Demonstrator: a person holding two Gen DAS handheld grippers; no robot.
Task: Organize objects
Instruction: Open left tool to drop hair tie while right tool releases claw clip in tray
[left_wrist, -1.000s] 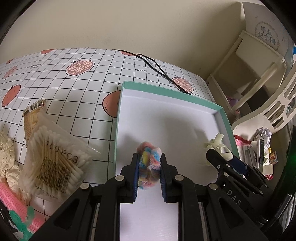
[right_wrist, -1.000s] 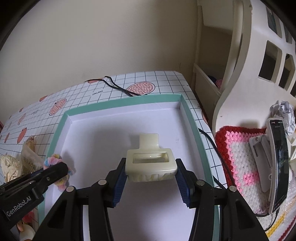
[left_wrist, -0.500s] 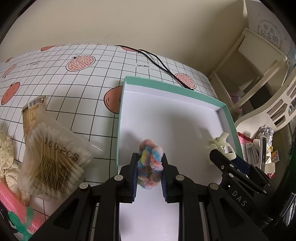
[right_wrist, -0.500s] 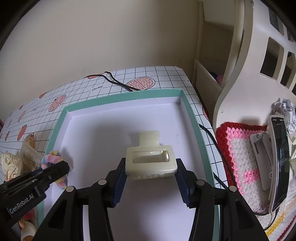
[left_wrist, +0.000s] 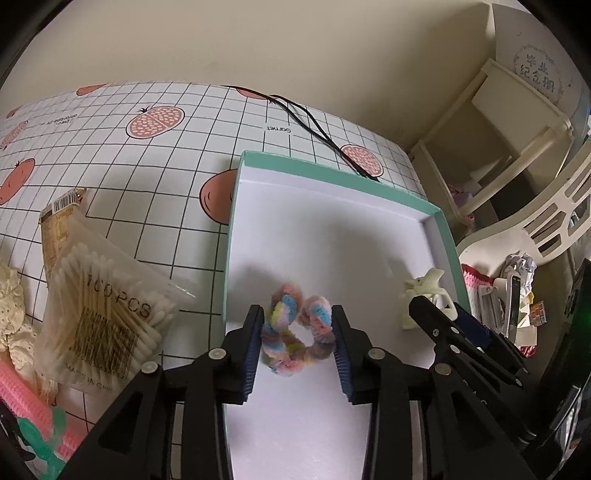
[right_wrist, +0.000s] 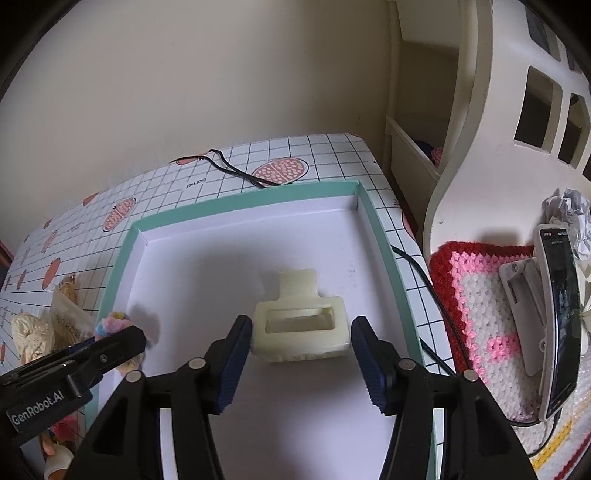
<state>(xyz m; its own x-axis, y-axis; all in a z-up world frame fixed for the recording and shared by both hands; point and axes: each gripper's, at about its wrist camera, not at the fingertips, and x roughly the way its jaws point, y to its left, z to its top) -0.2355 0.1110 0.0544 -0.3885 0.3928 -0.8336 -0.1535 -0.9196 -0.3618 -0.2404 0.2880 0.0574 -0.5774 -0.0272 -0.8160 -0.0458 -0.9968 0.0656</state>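
Observation:
A pastel multicoloured scrunchie lies spread into a ring on the white floor of the teal-rimmed tray, at its left side. My left gripper is open, its blue pads just outside the scrunchie on both sides. A cream hair claw clip lies on the tray floor toward its right side. Around it, my right gripper is open, with a small gap showing at the right pad. Each gripper also shows in the other's view: the clip, the scrunchie.
Left of the tray lie a bag of cotton swabs, a cream lace item and a pink and green piece. A black cable runs behind the tray. To the right are a crochet mat, a phone and a cream shelf unit.
Both grippers have opened a little. The scrunchie has sprung out from a squeezed bunch into a ring, and the clip has settled onto the tray floor.

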